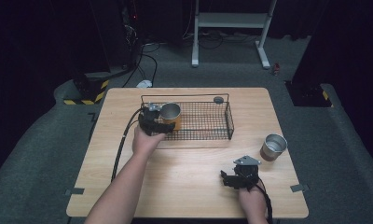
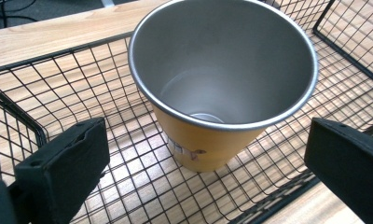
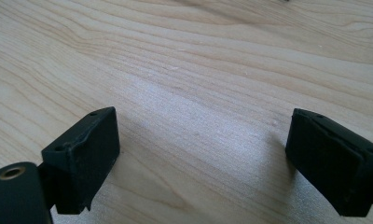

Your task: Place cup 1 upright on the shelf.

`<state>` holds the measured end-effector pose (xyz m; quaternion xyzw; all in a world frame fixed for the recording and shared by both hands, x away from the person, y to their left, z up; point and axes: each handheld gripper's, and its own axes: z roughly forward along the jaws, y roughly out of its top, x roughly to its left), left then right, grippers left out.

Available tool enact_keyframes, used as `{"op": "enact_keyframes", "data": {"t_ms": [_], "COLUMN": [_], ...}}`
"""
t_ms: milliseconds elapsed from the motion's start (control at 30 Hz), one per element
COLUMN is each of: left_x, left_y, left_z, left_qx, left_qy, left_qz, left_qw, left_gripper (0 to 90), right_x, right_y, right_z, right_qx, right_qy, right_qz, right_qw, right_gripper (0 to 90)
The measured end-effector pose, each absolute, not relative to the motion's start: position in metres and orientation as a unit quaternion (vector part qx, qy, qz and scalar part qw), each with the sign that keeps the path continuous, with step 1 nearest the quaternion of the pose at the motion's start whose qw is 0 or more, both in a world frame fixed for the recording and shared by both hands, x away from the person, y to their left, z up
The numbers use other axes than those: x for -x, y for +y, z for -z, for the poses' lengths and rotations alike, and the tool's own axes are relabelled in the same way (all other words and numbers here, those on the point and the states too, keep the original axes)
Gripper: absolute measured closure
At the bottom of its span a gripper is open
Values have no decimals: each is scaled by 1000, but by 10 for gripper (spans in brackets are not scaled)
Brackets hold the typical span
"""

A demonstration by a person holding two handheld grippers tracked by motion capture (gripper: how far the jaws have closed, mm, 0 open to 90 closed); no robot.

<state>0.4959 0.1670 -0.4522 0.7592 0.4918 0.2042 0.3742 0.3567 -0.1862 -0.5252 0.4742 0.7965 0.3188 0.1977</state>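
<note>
An orange cup with a steel inside [image 1: 171,115] [image 2: 220,88] stands upright in the left end of a black wire basket [image 1: 208,122] [image 2: 49,93]. My left gripper [image 1: 157,124] [image 2: 208,163] is open at the basket's left side, its jaws spread on either side of the cup's base without touching it. A second cup, brown outside and steel inside [image 1: 273,146], stands on the wooden table [image 1: 189,186] to the right of the basket. My right gripper [image 1: 231,179] [image 3: 203,163] is open low over bare wood near the front right, nothing between its jaws.
A small dark round object [image 1: 218,99] lies at the basket's far rim. Cables trail from both grippers toward the table's front edge. Beyond the table are grey floor, a white stand [image 1: 231,28] and dark equipment.
</note>
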Motion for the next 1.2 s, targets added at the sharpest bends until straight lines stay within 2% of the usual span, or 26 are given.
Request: {"op": "enact_keyframes", "data": {"t_ms": [867, 1200], "left_x": [-459, -440], "left_y": [192, 198], "left_z": [448, 446], "left_qx": [-757, -753], "left_qy": [486, 479], "left_qz": [-215, -207], "left_qw": [381, 401], "left_gripper": [6, 6], "right_x": [-356, -357], "right_y": [-186, -186], "right_z": [525, 525], "right_qx": [-473, -472], "right_qy": [797, 797], "right_qz": [-319, -319], "right_qw": [199, 200], "right_gripper": [97, 96]}}
